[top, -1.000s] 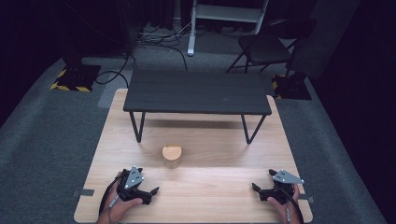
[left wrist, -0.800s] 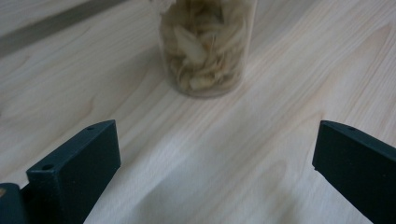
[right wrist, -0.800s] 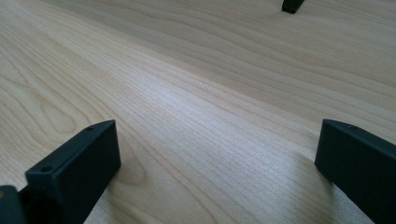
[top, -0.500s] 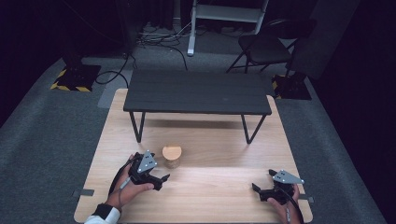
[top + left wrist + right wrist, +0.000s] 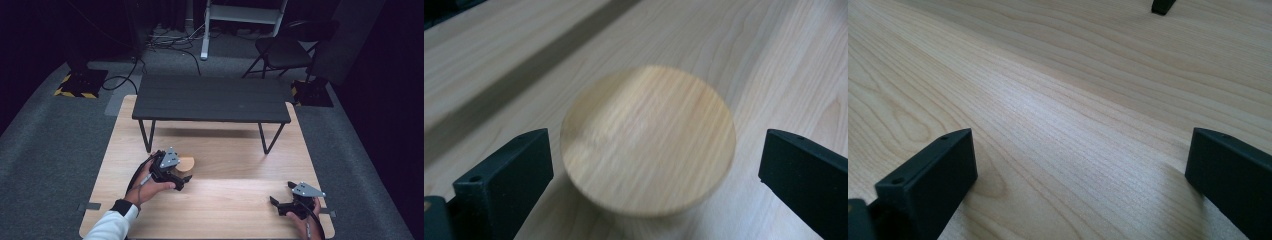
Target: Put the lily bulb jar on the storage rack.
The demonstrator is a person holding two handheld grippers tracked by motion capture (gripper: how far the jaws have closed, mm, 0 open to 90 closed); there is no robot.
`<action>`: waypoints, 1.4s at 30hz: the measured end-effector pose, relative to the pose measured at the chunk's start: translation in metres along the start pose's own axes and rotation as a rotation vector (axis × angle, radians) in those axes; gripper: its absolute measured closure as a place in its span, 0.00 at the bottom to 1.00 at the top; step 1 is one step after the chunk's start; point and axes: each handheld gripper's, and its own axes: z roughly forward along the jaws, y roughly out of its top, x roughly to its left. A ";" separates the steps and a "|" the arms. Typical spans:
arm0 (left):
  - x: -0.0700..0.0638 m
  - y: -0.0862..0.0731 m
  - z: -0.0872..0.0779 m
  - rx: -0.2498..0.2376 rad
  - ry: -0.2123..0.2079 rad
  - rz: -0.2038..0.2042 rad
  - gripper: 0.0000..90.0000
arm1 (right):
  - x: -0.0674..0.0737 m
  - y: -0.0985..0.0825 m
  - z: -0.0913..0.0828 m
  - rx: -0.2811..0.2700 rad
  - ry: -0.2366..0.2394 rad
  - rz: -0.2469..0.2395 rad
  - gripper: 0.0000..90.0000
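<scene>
Down on the light wooden table (image 5: 240,210) sits a small round wooden block (image 5: 187,163), a bit left of the middle. Its top is flat and has thin lines in the wood. From the left gripper view the wooden block (image 5: 648,140) looks a little blurry.

At the left, the left gripper (image 5: 176,175) is just beside the block, on its near left side. A hand (image 5: 150,182) in a white sleeve (image 5: 107,227) holds it. Its grey three-cornered plate (image 5: 169,160) points up. In the left gripper view, the left gripper (image 5: 654,165) has its two black jaws spread wide. The block sits between them. There is a gap on each side, so the jaws are not touching it.

At the near right corner of the table is the right gripper (image 5: 280,205), well apart from the block. Another hand (image 5: 306,220) holds it low over the wood. In the right gripper view, the right gripper (image 5: 1078,165) also has its jaws spread wide, with bare table (image 5: 1058,100) between them and nothing held.

On the far half of the big table stands a little black table (image 5: 212,99) with thin legs. The block is near its left leg (image 5: 147,136). Farther back, on the grey floor (image 5: 55,135), are a folding chair (image 5: 282,52) and some cables (image 5: 165,40).
</scene>
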 end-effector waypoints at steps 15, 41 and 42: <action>0.009 0.012 0.021 0.077 -0.008 0.039 0.24 | -0.001 0.000 0.000 0.001 0.005 0.000 0.00; 0.002 0.144 -0.043 -0.009 -0.121 0.125 0.28 | 0.001 0.000 0.000 -0.002 0.000 -0.005 0.00; 0.001 0.153 -0.043 -0.021 -0.122 0.135 0.28 | 0.001 0.000 0.000 0.000 0.001 0.001 0.00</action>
